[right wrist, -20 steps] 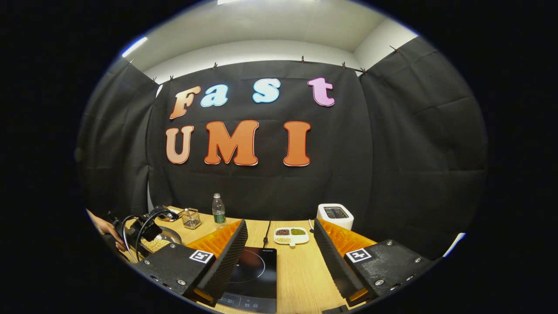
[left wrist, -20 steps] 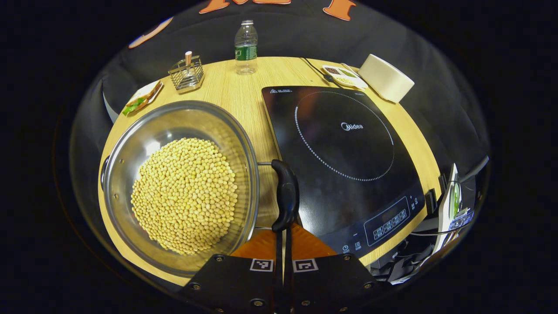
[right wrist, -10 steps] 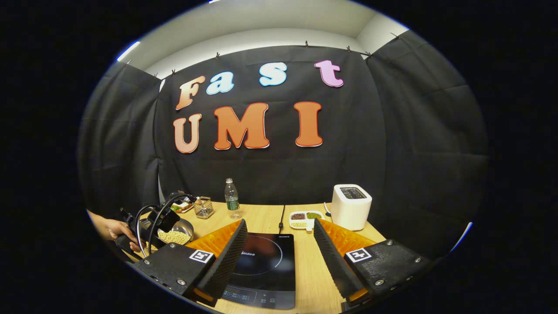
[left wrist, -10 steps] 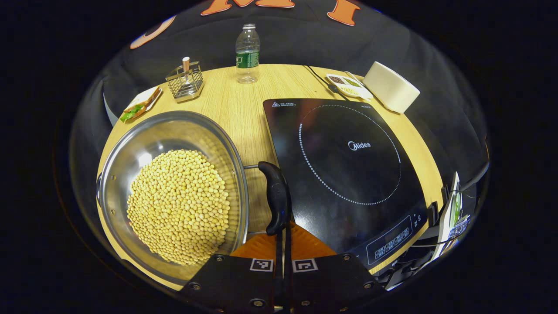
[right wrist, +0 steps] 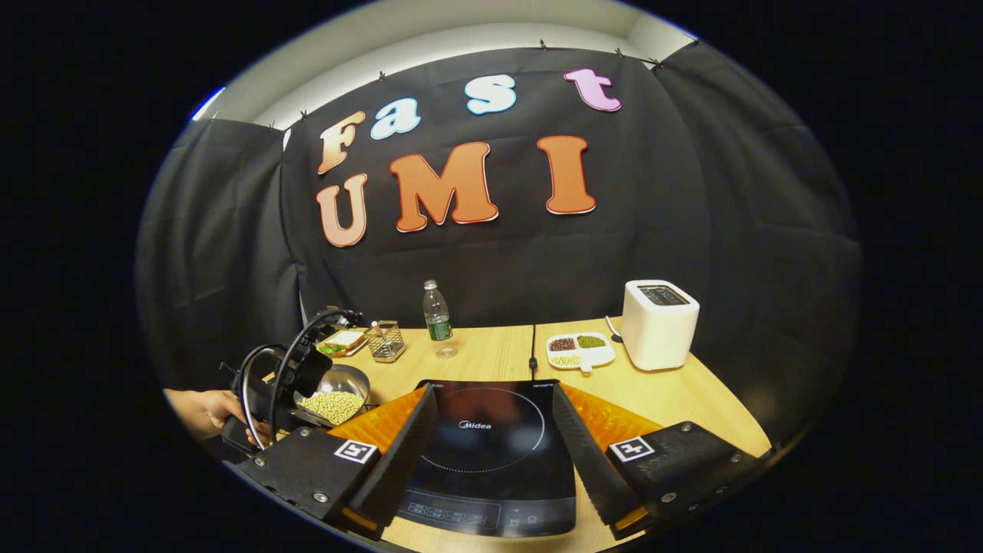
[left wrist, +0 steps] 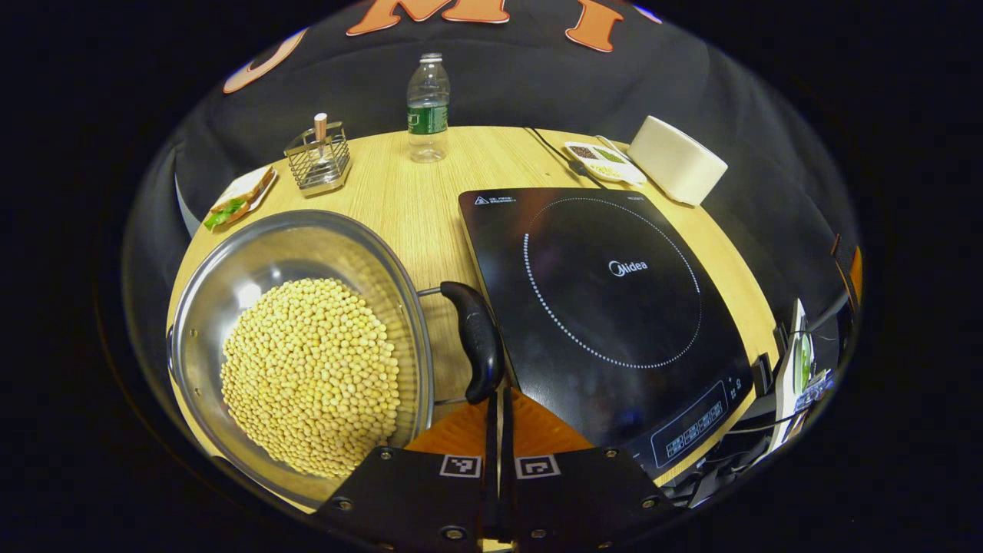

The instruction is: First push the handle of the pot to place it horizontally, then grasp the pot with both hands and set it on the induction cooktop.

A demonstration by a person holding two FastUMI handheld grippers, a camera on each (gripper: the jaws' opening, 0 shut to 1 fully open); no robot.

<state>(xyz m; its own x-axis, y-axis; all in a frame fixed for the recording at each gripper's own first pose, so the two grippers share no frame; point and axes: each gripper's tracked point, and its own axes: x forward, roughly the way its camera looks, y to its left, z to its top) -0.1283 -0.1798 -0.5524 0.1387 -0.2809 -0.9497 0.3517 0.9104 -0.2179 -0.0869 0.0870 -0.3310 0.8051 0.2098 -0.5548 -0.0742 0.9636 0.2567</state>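
A steel pot (left wrist: pixel 307 246) heaped with yellow soybeans (left wrist: pixel 307 369) stands on the wooden table left of the black induction cooktop (left wrist: pixel 614 307). Its black handle (left wrist: pixel 478 342) lies between the pot's rim and the cooktop's left edge. My left gripper (left wrist: pixel 498 395) is shut, with its tips against the handle's near end. In the right gripper view, my right gripper (right wrist: pixel 491 399) hangs open above the cooktop (right wrist: pixel 491 453) with nothing between its fingers. Farther left in that view are the pot (right wrist: pixel 338 392) and a hand (right wrist: pixel 207 407) holding the left gripper (right wrist: pixel 284 384).
Along the table's far side stand a water bottle (left wrist: pixel 427 107), a wire basket (left wrist: pixel 317 157), a plate with a sandwich (left wrist: pixel 234 201), a divided dish of beans (left wrist: pixel 603 157) and a white toaster (left wrist: pixel 676 157). A cable (right wrist: pixel 532 349) runs back from the cooktop.
The pot's handle has swung left ahead of my shut left gripper, and the pot has turned with it. The right gripper has tipped down toward the table, bringing more of the cooktop into view.
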